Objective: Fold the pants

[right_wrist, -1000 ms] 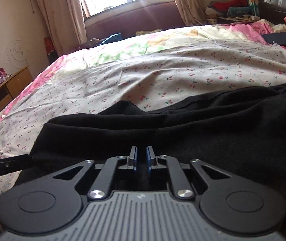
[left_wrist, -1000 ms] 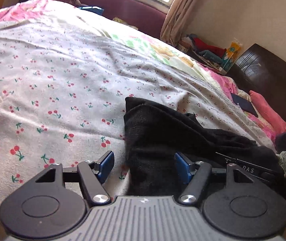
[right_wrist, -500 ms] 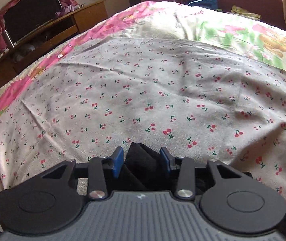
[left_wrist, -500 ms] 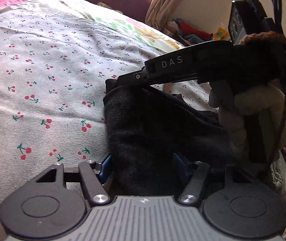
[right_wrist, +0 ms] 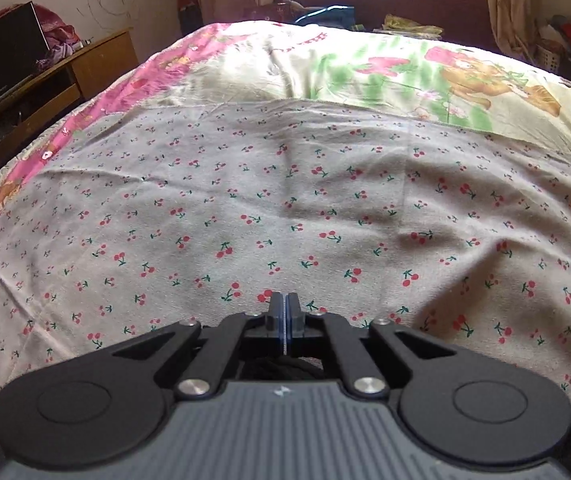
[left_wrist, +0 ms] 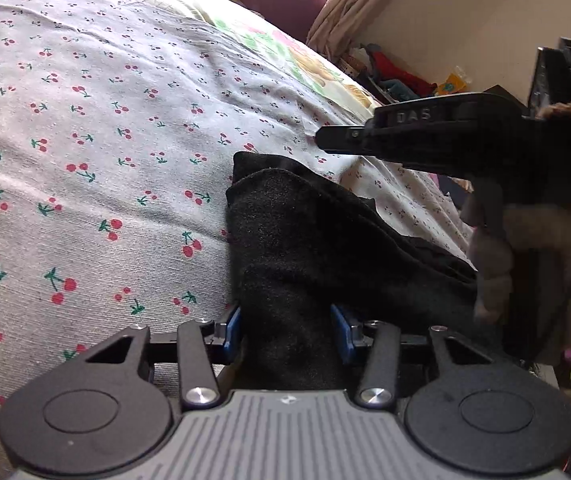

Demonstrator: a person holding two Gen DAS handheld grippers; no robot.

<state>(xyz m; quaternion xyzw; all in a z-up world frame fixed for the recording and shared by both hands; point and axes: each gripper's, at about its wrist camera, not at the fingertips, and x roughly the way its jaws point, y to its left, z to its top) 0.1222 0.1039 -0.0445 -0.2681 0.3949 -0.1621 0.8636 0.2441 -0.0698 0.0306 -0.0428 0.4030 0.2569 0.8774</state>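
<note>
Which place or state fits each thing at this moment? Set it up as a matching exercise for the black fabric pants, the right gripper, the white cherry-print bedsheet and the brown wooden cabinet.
Column one:
1. black fabric pants
2. right gripper
3. white cherry-print bedsheet
4. brown wooden cabinet

Column two:
A. stands beside the bed, at the left of the right wrist view
B. jaws pressed shut
C. bunched in a dark heap on the bed
D. spread across the bed

Pairs: 1-C, 2-B, 3-D, 4-A
</note>
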